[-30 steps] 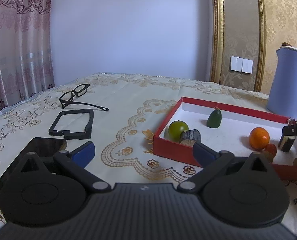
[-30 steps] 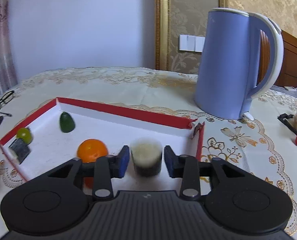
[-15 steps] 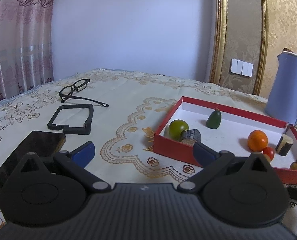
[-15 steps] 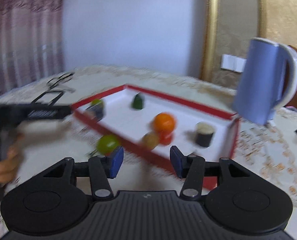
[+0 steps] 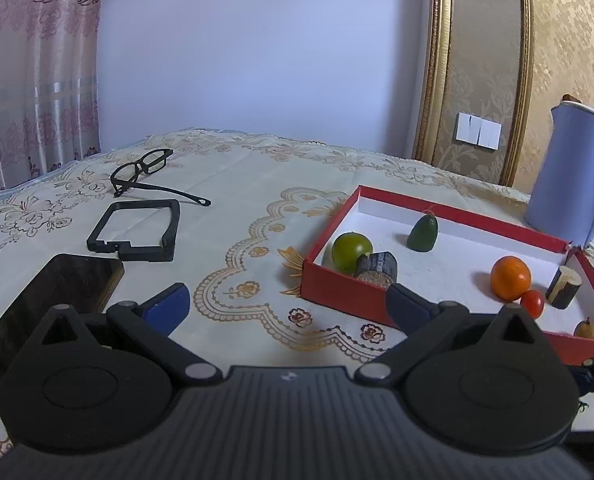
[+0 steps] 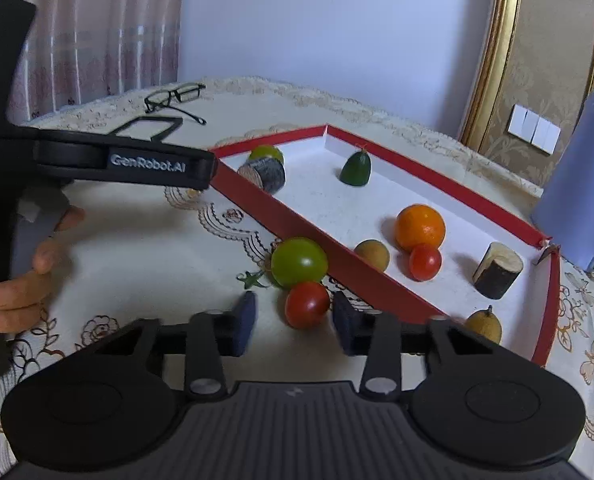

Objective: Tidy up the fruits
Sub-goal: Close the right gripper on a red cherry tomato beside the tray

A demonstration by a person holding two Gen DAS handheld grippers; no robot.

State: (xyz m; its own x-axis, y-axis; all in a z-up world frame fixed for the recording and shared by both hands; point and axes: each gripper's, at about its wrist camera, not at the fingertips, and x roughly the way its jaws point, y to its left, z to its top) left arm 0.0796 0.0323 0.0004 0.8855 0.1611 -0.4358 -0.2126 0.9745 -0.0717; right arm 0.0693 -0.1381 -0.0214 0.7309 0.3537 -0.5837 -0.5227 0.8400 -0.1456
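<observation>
Right wrist view: the right gripper [image 6: 293,322] sits low over the tablecloth [image 6: 145,240], fingers spread to a moderate gap and holding nothing. A red cherry tomato [image 6: 307,305] lies on the cloth between the two blue fingertips [image 6: 244,322], slightly ahead of them; no contact visible on either side. Just above it in the frame, touching or nearly touching, is a green tomato [image 6: 299,262] resting against the outer wall of the red box [image 6: 297,224]. A loose green calyx [image 6: 252,279] lies left of the pair.

Inside the box, right half of the frame: orange [image 6: 420,227], a second red tomato [image 6: 425,261] touching its lower edge, a tan round fruit [image 6: 372,255] against the near wall, a dark log-like cylinder [image 6: 497,270], a small yellow-brown fruit [image 6: 484,325] in the near corner. Farther back: a dark green pointed fruit [image 6: 355,169], a green round fruit [image 6: 266,154] and a second dark cylinder [image 6: 262,174] in the left corner.

Left gripper [image 5: 287,308], left wrist view: fingers spread wide, empty, hovering level above the cloth and left of the box. In the right wrist view its body crosses the upper left, the person's hand [image 6: 29,268] wrapped around the handle at left edge.

Elsewhere: glasses [image 5: 145,172], black frame [image 5: 137,230], phone [image 5: 53,292], blue kettle [image 5: 569,176].
</observation>
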